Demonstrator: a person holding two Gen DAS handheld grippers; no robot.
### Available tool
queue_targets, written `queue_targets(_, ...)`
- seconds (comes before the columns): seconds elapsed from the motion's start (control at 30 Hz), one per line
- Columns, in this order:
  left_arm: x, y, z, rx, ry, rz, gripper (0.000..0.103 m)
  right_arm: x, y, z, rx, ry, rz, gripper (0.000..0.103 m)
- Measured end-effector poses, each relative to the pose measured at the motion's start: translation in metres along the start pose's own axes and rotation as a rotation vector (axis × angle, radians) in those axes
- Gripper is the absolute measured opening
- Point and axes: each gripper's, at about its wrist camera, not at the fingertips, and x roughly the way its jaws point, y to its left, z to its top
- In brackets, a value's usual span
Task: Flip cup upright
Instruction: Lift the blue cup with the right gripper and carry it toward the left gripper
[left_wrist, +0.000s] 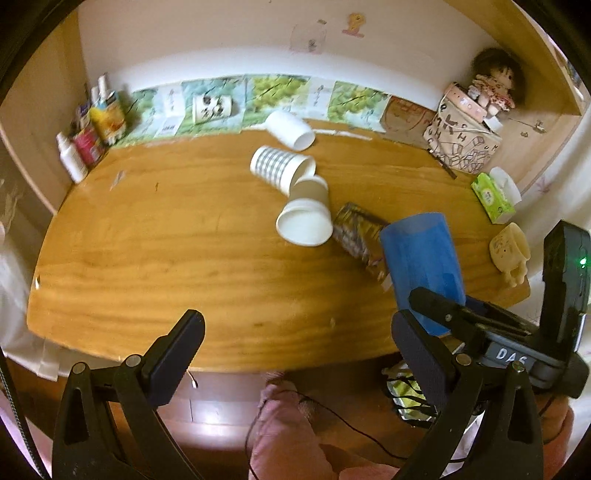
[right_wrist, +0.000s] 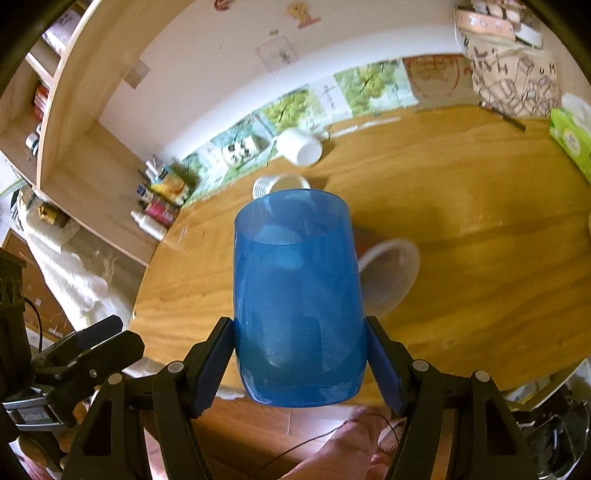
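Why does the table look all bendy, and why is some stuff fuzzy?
Left wrist view: the fisheye lens bows the wooden table into a curve; the blue cup and the dark packet beside it look smeared. Right wrist view: the blue cup in the right tongs looks fairly sharp, but the white cup behind it is a blurry ghost, and the corners go black.

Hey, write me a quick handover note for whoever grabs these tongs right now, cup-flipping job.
Right tongs: shut on the blue cup, held off the wooden table, open end facing away from the camera.
Left tongs: open, holding nothing, hovering over the table's near edge.
Done: blue cup gripped and lifted.
Left: set it down upright and release. Several white paper cups lie tipped mid-table.
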Motion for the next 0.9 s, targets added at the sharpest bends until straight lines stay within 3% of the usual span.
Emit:
queue_targets(0.3,0.023,0.018,-0.006,-0.104,0.109,-0.004,0.101,0.037,-0.003,-0.024,-0.019,0.084,0.008,0.070)
queue_targets(0.47,0.041,0.031,0.003,-0.181,0.167,-0.047,0.101,0.058,-0.006,-0.027,-0.019,0.117,-0.001,0.070)
queue_targets(0.9,0.080,0.030,0.025,-0.141,0.246,-0.074,0.101,0.088,-0.012,-0.025,0.041,0.177,-0.025,0.070)
